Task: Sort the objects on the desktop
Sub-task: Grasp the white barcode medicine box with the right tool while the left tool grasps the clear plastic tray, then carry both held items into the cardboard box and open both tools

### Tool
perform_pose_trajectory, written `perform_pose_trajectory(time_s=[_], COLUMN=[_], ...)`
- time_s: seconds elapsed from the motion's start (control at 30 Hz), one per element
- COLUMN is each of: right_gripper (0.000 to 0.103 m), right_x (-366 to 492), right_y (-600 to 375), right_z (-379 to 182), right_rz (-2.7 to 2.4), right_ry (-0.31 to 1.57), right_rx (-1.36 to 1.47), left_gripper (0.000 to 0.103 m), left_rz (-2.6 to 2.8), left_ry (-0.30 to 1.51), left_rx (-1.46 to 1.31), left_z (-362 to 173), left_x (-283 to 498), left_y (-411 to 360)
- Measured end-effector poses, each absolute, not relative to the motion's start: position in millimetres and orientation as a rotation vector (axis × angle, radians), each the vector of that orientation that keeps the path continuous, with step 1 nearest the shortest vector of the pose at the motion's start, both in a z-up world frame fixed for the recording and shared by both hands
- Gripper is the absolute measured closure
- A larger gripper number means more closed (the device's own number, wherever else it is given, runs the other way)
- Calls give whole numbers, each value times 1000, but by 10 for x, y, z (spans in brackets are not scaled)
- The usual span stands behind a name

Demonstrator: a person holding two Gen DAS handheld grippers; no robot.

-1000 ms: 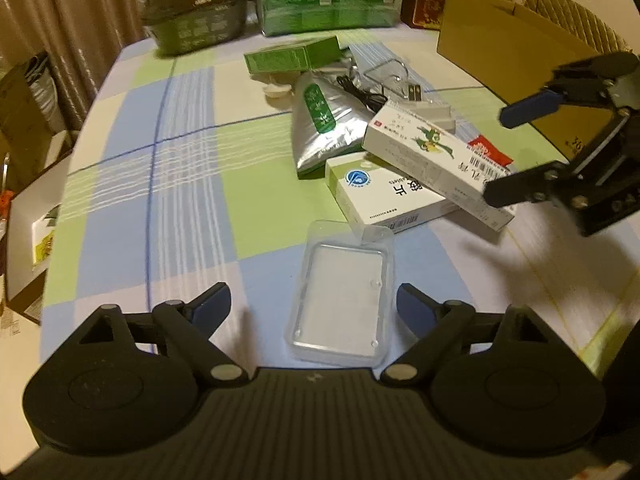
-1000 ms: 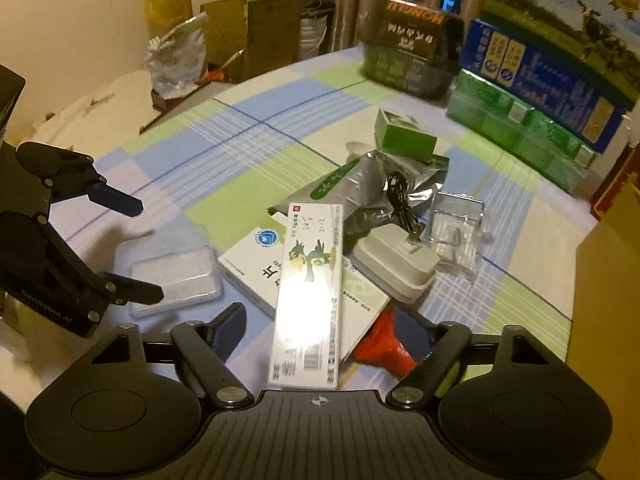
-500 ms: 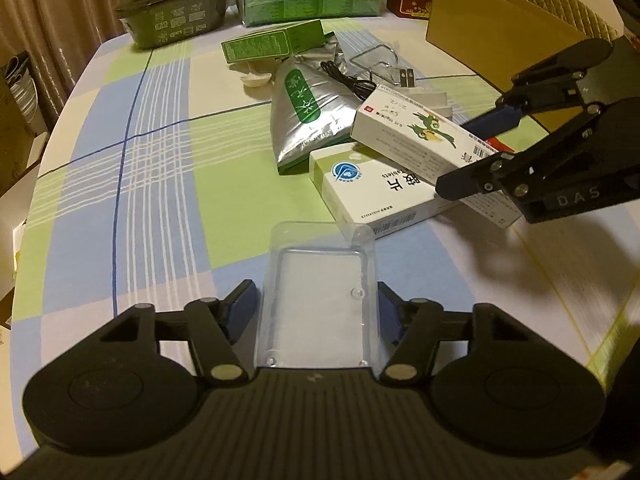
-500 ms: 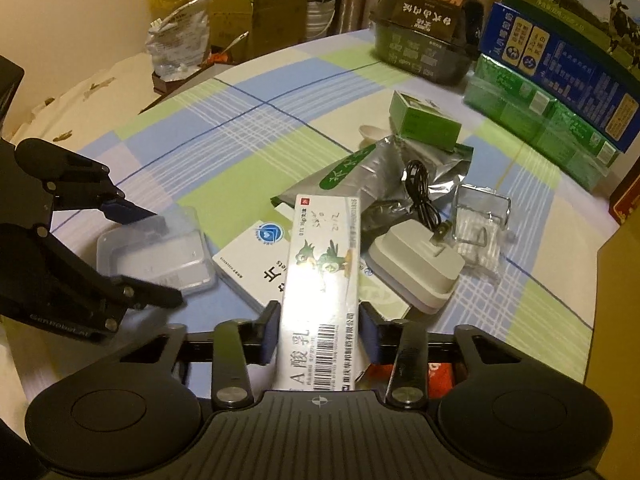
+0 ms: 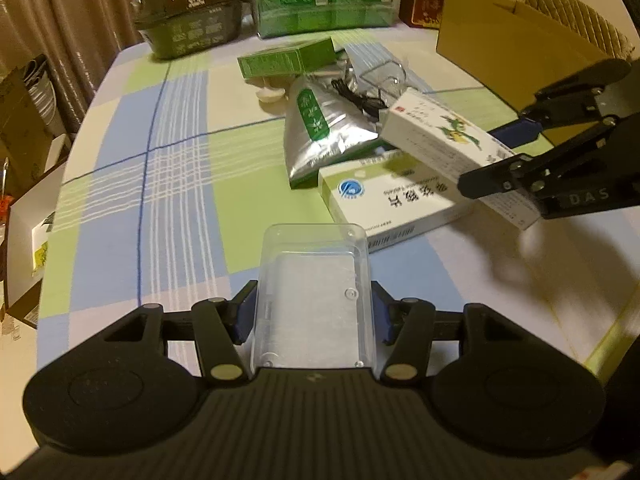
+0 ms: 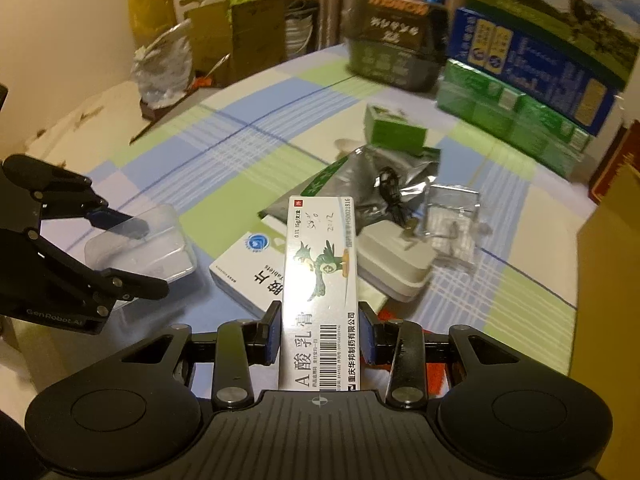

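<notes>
Clear plastic tray sits clamped in the left gripper just above the checked bench, while the right gripper pinches a long white ointment box reading "A酸乳膏" over a second white box marked "tablets". Both pick-ups look made; the next move likely calls for carrying each away from the pile. Behind, a dark carton reads "HONGLU".

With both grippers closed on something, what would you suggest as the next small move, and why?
Probably lift both straight up a little. The left gripper clamps the clear plastic tray, and the right gripper clamps the long white box, whose far end lies over the flat white box.
</notes>
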State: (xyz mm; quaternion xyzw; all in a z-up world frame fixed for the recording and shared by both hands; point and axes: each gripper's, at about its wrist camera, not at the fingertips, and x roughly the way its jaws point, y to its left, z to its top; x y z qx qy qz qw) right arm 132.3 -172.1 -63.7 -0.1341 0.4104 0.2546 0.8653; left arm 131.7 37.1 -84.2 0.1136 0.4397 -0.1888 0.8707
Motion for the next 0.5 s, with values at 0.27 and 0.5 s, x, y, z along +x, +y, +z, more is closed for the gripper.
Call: perform_pose_trajectory(time_s=[0.27,0.5], right_gripper=[68,68], right_x=[1052,821], right_y=[-2217,-3041], right_z=[-2,463], right_rz=[455,294], right_ry=[769,719], right_rx=[-204,-157], left_gripper=[52,52], left_rz=[-386,-457], left_ry=[864,790], left_rx=[223,180], left_z=[-306,254], left_x=[1173,1079], left_y=[81,-625])
